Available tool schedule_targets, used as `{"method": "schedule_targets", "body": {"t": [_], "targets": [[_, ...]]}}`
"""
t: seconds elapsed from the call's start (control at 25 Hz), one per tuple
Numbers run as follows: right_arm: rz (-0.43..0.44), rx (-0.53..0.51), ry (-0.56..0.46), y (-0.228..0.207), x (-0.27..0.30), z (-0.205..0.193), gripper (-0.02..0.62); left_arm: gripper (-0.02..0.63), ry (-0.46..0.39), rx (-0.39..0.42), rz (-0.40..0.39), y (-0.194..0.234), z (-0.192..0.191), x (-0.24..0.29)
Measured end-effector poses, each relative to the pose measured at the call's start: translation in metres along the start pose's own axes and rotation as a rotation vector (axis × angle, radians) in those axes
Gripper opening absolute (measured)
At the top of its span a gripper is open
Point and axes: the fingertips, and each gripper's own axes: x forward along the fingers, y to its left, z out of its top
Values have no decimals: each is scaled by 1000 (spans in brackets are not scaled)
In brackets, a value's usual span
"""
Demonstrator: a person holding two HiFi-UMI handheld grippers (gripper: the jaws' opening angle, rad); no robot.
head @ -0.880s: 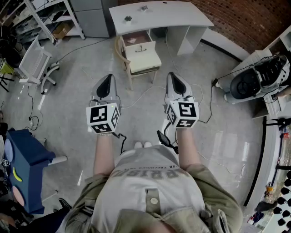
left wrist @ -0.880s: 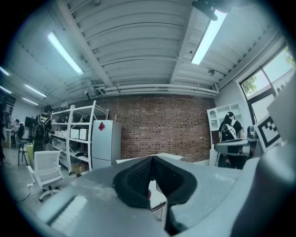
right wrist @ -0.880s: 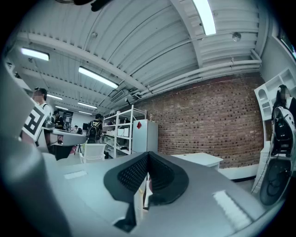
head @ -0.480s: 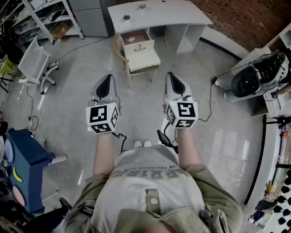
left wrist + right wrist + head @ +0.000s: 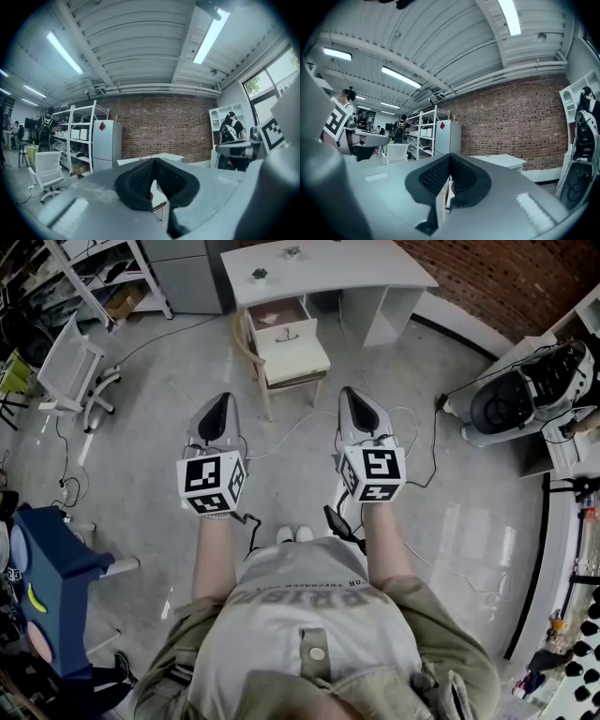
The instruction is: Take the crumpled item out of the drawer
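Observation:
An open drawer [image 5: 278,315] sticks out from under the white desk [image 5: 375,273] at the top of the head view. A pale crumpled item [image 5: 270,320] lies on its pinkish bottom, too small to make out. Both grippers are held side by side at waist height, far short of the desk and pointing at it. My left gripper [image 5: 220,404] is shut with nothing in it, and so is my right gripper [image 5: 349,396]. In the left gripper view the black jaws [image 5: 151,190] meet in front of the distant desk [image 5: 140,159]. The right gripper view shows the same closed jaws [image 5: 449,180].
A wooden chair with a white seat [image 5: 298,360] stands right before the drawer. Cables [image 5: 281,442] trail over the grey floor. A white office chair [image 5: 70,367] and shelves [image 5: 94,277] are at the left, a blue cart [image 5: 47,587] near left, and a machine [image 5: 525,399] at the right.
The desk and drawer have slid slightly toward the top of the head view. Both grippers keep the same pose and stay shut.

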Motion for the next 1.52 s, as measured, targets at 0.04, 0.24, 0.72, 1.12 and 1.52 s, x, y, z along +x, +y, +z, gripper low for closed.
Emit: {"method": "schedule_targets", "body": {"t": [0.04, 0.24, 0.72, 1.12, 1.52], "targets": [[0, 3, -2, -1, 1, 1, 0, 6, 1, 1, 1, 0, 0, 0], [-11, 137, -71, -13, -5, 8, 5, 6, -35, -7, 19, 1, 7, -4], [89, 212, -138, -29, -13, 15, 321, 289, -52, -15, 22, -17, 15, 7], [96, 214, -125, -42, -7, 4, 351, 316, -39, -17, 28, -24, 6, 19], [79, 210, -94, -52, 52, -8, 360, 330, -13, -24, 23, 9, -5, 77]]}}
